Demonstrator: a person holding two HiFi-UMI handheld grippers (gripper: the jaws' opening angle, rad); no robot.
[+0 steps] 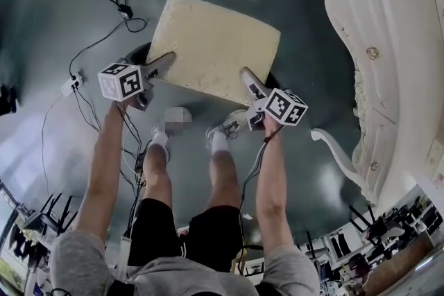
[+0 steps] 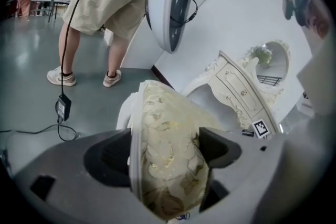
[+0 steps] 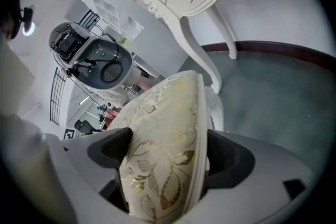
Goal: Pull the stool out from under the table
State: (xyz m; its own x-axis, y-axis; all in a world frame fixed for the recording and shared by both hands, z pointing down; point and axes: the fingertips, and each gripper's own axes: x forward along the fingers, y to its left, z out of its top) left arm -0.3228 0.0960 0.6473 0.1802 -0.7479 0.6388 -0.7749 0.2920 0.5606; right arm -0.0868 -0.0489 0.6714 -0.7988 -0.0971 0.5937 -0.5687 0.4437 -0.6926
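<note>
Left gripper [image 1: 159, 66] and right gripper [image 1: 250, 84] each clamped on the stool [image 1: 215, 45] seat edge, cushion filling both jaws.
Stool stands on open floor [image 1: 55, 31], table [image 1: 395, 59] at its 3 o'clock, apart. Judged: pull near done; next, a steady release.
</note>
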